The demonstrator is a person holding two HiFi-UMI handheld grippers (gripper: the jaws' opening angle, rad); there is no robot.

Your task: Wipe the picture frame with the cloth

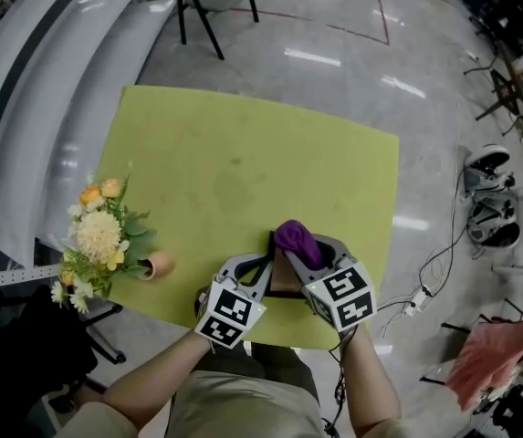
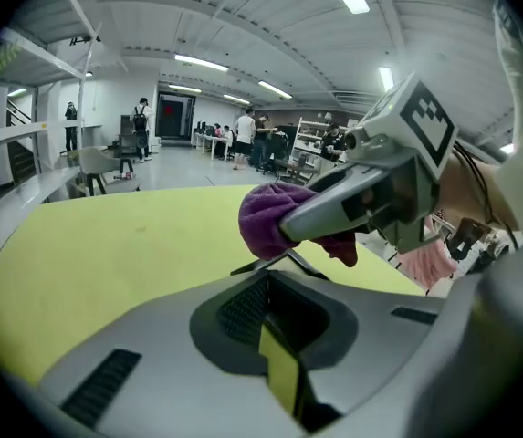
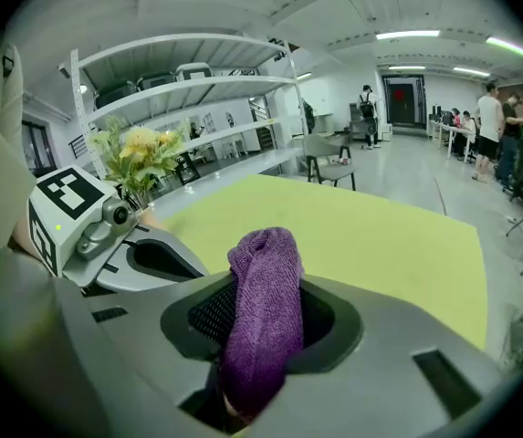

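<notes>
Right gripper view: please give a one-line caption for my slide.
Right gripper clamps a purple cloth above the yellow-green table, left gripper beside it.

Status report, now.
Left gripper shut on picture frame. Right gripper shut on purple cloth, at the frame's top. Flowers off left, clear.

Table (image 1: pixel 243 153): flat yellow-green, no pattern. Cloth (image 1: pixel 294 236): solid purple, looped weave. Picture frame (image 1: pixel 273 247): black edge. Left gripper (image 1: pixel 263 270) and right gripper (image 1: pixel 310 257): pale grey shells, black meshed pads, cubes with black-and-white square markers. Flowers (image 1: pixel 97 235) at 8 o'clock: cream, yellow and orange, green leaves. Vase (image 1: pixel 159 265): peach. Floor (image 1: pixel 334 44) at 12 o'clock: glossy grey, red lines.
</notes>
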